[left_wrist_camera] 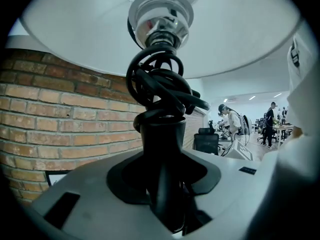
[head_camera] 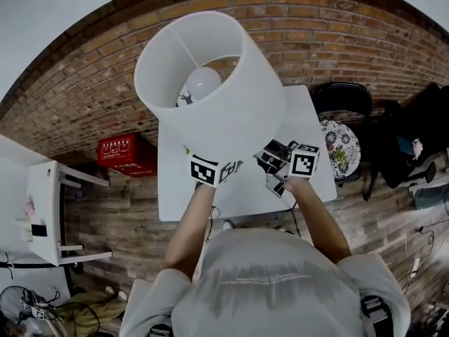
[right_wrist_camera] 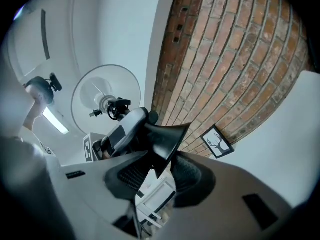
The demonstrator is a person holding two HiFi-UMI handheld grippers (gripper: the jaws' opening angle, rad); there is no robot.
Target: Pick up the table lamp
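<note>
Lamp (head_camera: 217, 111): tilted, white shade towards the camera, held over white table (head_camera: 309, 125).
Left gripper (left_wrist_camera: 162, 184): jaws clamped on black stem (left_wrist_camera: 161, 144).
Right gripper (right_wrist_camera: 159, 170): jaws pinching flared black base (right_wrist_camera: 162, 139).

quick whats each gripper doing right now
left gripper: jaws shut on the stem of the table lamp
right gripper: jaws shut on the lamp's flared black base
</note>
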